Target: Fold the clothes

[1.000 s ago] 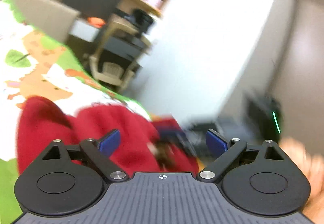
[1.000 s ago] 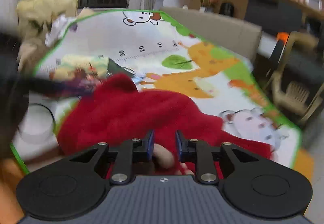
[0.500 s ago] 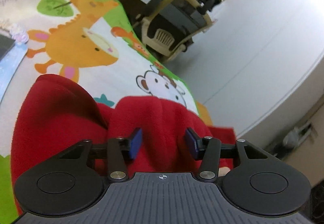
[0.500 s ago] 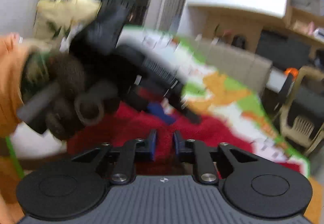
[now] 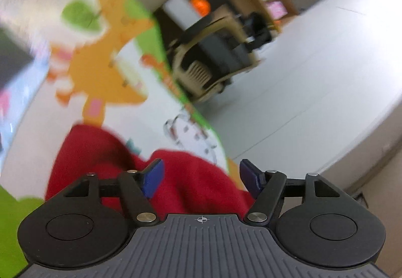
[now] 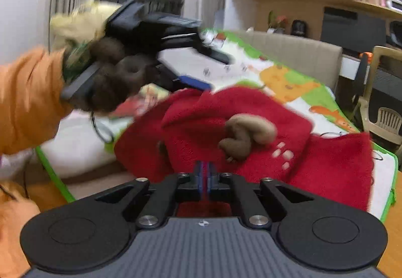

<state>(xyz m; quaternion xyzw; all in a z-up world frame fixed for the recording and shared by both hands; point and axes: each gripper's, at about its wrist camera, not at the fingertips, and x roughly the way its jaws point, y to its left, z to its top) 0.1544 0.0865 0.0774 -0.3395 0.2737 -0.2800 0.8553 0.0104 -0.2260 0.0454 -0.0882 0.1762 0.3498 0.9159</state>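
Wider now than half a second ago, the left gripper (image 5: 201,175) has its jaws open, with the red garment (image 5: 181,185) bunched between and below its blue pads. That garment (image 6: 251,132) lies heaped on the cartoon mat (image 6: 296,82). The right gripper (image 6: 205,175) is clamped on its near edge. A hand (image 6: 108,79) in an orange sleeve (image 6: 27,97) holds the left gripper above the mat.

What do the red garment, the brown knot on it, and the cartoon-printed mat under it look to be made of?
Red garment: likely fleece or terry, with a fuzzy, matte, nubbly pile. Brown knot: soft stuffed plush, apparently the same matte nap. Mat: probably foam or vinyl, smooth and printed, lying flat with a green border; blur leaves its finish uncertain.
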